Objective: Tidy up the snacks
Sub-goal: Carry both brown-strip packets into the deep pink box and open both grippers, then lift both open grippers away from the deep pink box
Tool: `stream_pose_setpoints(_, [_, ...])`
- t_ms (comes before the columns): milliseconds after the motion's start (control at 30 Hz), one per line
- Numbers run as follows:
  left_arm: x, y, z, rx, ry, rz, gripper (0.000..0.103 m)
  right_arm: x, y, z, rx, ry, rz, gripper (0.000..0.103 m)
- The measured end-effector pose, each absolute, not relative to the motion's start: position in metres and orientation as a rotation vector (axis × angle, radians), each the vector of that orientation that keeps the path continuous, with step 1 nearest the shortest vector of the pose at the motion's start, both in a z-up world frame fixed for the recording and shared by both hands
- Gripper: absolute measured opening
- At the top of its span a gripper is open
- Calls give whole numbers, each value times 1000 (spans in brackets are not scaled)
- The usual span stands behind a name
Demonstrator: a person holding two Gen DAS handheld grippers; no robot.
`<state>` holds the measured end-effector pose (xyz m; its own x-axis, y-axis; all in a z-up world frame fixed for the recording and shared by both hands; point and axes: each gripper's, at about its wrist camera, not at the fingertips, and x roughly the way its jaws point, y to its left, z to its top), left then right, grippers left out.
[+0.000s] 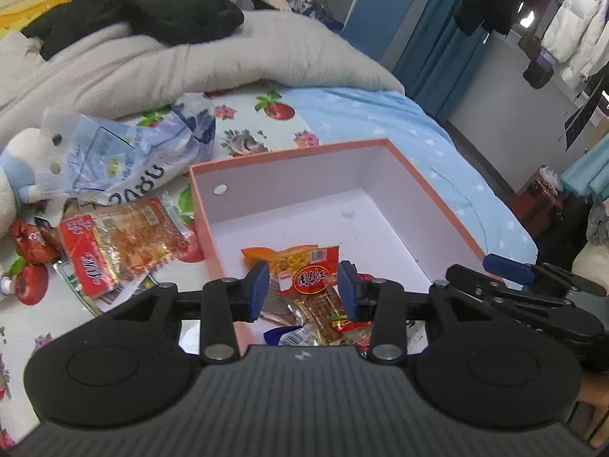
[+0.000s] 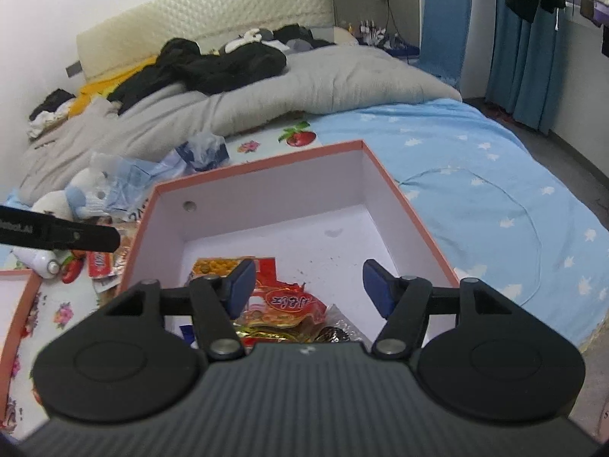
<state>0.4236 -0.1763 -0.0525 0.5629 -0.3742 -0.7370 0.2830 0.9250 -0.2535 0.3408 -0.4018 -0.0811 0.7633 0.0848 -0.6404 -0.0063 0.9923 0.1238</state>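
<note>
- A pink-rimmed cardboard box (image 1: 430,194) with white inner walls is seen open on the bed, its far half bare and its near half holding snack packets.
- Right of the box, the blue star-patterned sheet (image 2: 495,190) lies flat and free up to the bed's rounded edge; beyond it the floor and blue curtains (image 2: 521,57) are seen.
- Far behind the box, a grey duvet (image 2: 323,76) is heaped, with black clothing (image 2: 228,61) on top.
- Left of the box the room is crowded: a crumpled blue-and-white plastic bag (image 1: 125,152), a plush toy (image 1: 23,175) and a large red snack packet (image 1: 118,243) lie just beside the box wall.
- The left gripper (image 1: 300,291) is held over the box's near part, jaws partly apart; a red-and-orange packet (image 1: 304,270) shows between the blue pads (image 1: 259,289), but no pad is seen pressing on it.
- The right gripper (image 2: 308,289) is spread wider above the same pile, nothing gripped; a red round-labelled packet (image 2: 285,301) lies below it, close to the left pad.
- Whether that pad touches the packet cannot be told.
</note>
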Motion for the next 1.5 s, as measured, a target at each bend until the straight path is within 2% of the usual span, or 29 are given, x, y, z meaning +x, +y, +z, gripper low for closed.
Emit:
stream_pose_setpoints(600, [301,-124,-24,-84,632,-347,45,245,-353,-57,164,509,161,65])
stream_pose_setpoints(867, [248,-93,-22,-99,532,-281,45,212,-338,-66,221,502,209,65])
stream_pose_setpoints(1500, [151,-50,-54,-176,570,-181,45,147,-285,-91,167,502,323,65])
